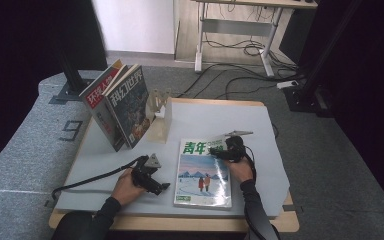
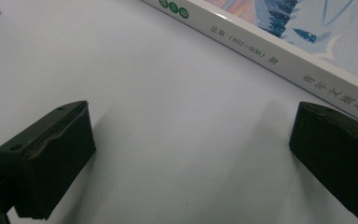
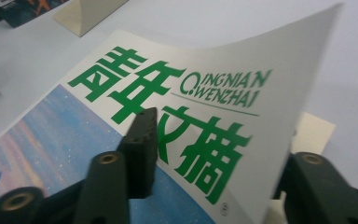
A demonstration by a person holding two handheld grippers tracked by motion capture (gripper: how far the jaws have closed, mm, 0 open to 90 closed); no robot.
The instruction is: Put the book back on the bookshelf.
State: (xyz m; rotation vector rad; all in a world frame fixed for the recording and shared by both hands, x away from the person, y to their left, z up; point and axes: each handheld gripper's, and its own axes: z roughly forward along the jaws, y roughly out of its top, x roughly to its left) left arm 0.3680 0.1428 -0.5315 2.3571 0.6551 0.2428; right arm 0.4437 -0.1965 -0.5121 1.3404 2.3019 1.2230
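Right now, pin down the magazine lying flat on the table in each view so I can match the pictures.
High view: the flat magazine lies at centre bottom, between the two hands.
Left gripper view: its white spine runs diagonally across the upper right, beyond the open jaws.
Right gripper view: its cover spans the middle, its right edge lifted between the jaws.
Shared landmark: the green title on the cover.

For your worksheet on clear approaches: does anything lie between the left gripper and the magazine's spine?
Nothing visible does. The left gripper faces the magazine across bare table, its jaws open and apart from the spine.
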